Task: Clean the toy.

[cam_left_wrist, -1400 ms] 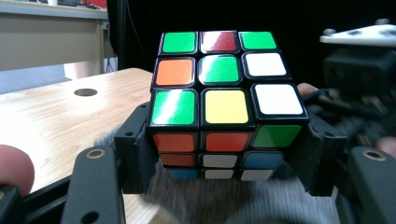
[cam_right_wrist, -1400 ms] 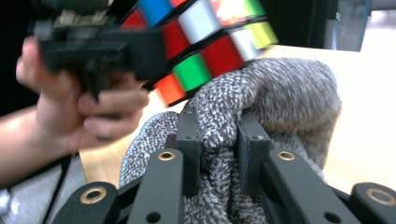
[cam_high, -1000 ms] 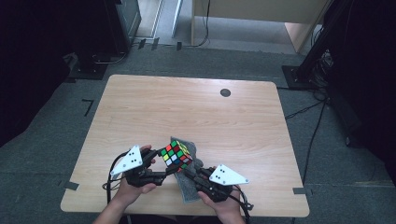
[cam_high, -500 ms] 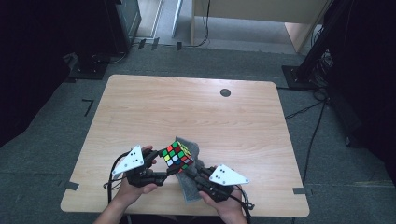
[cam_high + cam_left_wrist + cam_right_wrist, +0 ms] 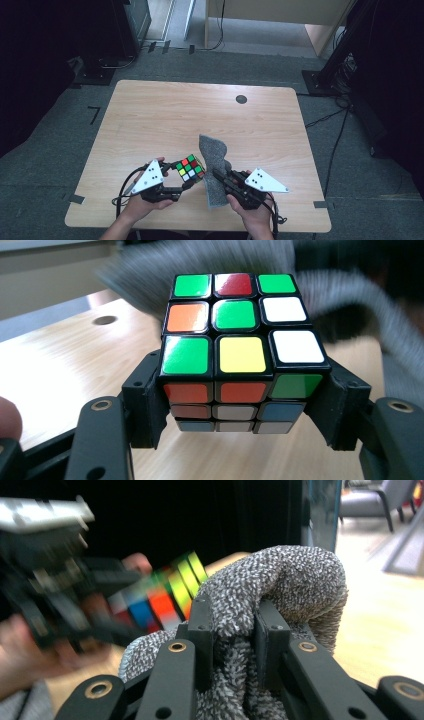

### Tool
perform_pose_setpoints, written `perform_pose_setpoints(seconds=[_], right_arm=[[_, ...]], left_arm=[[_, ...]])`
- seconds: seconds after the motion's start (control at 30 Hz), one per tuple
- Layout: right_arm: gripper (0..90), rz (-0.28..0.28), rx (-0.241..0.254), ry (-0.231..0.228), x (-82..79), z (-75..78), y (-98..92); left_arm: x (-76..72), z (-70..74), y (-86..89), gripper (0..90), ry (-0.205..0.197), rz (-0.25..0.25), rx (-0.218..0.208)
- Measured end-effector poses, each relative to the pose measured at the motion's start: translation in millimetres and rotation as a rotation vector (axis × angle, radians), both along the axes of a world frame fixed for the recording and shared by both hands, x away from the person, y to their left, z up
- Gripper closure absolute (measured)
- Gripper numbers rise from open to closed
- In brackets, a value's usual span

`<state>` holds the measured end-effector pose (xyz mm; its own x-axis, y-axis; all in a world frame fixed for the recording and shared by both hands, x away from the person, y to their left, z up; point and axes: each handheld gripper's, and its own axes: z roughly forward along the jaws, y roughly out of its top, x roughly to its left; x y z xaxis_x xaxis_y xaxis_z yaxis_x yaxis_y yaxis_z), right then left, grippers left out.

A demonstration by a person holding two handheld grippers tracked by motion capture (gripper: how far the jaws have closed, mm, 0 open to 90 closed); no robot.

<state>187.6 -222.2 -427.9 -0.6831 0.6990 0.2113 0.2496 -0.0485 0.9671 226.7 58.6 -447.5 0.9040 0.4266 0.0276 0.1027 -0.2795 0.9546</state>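
A scrambled colour cube (image 5: pixel 189 167) (image 5: pixel 240 350) is held above the near part of the wooden table (image 5: pixel 165 115). My left gripper (image 5: pixel 186 176) (image 5: pixel 242 405) is shut on its two sides. Just right of the cube, my right gripper (image 5: pixel 216 176) (image 5: pixel 234 625) is shut on a grey knitted cloth (image 5: pixel 212 165) (image 5: pixel 280 580), bunched between the jaws. In the high view the cloth stands up beside the cube and also hangs below the jaws. The cube (image 5: pixel 165 592) looks blurred behind the cloth in the right gripper view.
A round dark hole (image 5: pixel 241 99) lies in the far right part of the table. Black stands (image 5: pixel 330 70) and cables lie on the grey floor around it. The person's hands come in at the table's near edge (image 5: pixel 200 225).
The cloth has been lifted and now stands higher beside the cube. The right gripper has moved up a little with it. The left gripper and the cube have stayed put.
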Motion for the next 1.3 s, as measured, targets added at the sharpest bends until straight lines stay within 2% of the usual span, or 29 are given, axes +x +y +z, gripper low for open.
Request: perform_pose_setpoints(seconds=[0.07, 0.13, 0.17, 0.2, 0.27, 0.3, 0.37, 0.47, 0.53, 0.57, 0.63, 0.67, 0.7, 0.77, 0.83, 0.93, 1.03, 1.13, 1.23, 1.3], right_arm=[[74.5, 0.035, 0.031, -0.01, -3.0, 4.4, 1.8], [74.6, 0.058, 0.066, 0.02, -2.3, 1.5, 2.2], [74.7, 0.07, 0.112, 0.056, 0.9, -3.3, -1.0], [74.7, 0.078, 0.117, 0.084, 3.4, -6.9, -2.4], [74.8, 0.07, 0.064, 0.148, 9.4, -17.8, -3.0], [74.8, 0.062, 0.055, 0.157, 10.4, -20.3, -3.2], [74.8, 0.06, 0.072, 0.156, 10.9, -20.3, -3.5], [74.6, 0.084, 0.118, 0.1, 6.1, -7.9, -3.0], [74.7, 0.094, 0.122, 0.078, 2.3, -3.5, 0.3], [74.7, 0.095, 0.125, 0.077, 2.4, -4.7, 0.3], [75.0, 0.104, 0.139, 0.118, 5.9, -10.4, -1.9], [75.0, 0.099, 0.097, 0.146, 9.2, -15.8, -2.4], [75.0, 0.079, 0.041, 0.156, 11.0, -19.9, -2.7], [74.6, 0.035, -0.028, 0.156, 13.8, -25.8, -5.1], [74.4, -0.022, -0.039, 0.165, 18.4, -30.3, -13.7], [74.0, -0.158, -0.084, 0.168, 25.4, -34.8, -30.9], [73.6, -0.232, -0.087, 0.173, 30.0, -37.9, -46.5], [71.4, -0.313, -0.116, 0.168, 34.3, -42.5, -59.5], [60.1, -0.376, -0.143, 0.159, 38.7, -47.7, -69.3], [53.2, -0.395, -0.144, 0.143, 37.8, -46.4, -71.6]], left_arm=[[-4.4, 0.2, -5.4, 33.9, -0.015, -0.017, 0.005], [-4.9, 2.0, -4.7, 33.8, -0.015, -0.017, -0.002], [-4.2, 2.3, -3.0, 33.8, -0.006, -0.021, -0.017], [-3.1, 3.3, 0.1, 33.8, 0.006, -0.025, -0.04], [-1.1, 5.0, 4.4, 33.8, 0.011, -0.019, -0.068], [-0.4, 5.4, 5.5, 33.8, 0.013, -0.018, -0.074], [0.0, 4.5, 5.4, 33.8, 0.012, -0.022, -0.064], [-1.8, 0.4, -0.4, 33.9, -0.003, -0.025, -0.007], [-2.8, 0.8, -1.7, 33.9, 0.001, -0.027, -0.015], [-2.7, 1.9, -0.9, 33.8, 0.0, -0.026, -0.019], [-2.0, 3.8, 2.5, 33.8, 0.001, -0.024, -0.037], [-1.1, 4.8, 4.5, 33.8, 0.007, -0.021, -0.05], [-0.4, 5.5, 5.7, 33.8, 0.011, -0.018, -0.06], [1.6, 7.3, 8.5, 33.8, 0.012, -0.001, -0.067], [2.9, 6.9, 9.8, 33.8, 0.018, 0.014, -0.06], [6.1, 5.3, 10.4, 33.8, 0.044, 0.032, -0.062], [8.2, 4.8, 10.6, 33.8, 0.063, 0.041, -0.074], [10.1, 5.7, 12.1, 33.8, 0.087, 0.045, -0.092], [12.4, 6.4, 14.1, 33.8, 0.108, 0.052, -0.113], [14.5, 6.2, 15.8, 33.8, 0.122, 0.053, -0.122]])
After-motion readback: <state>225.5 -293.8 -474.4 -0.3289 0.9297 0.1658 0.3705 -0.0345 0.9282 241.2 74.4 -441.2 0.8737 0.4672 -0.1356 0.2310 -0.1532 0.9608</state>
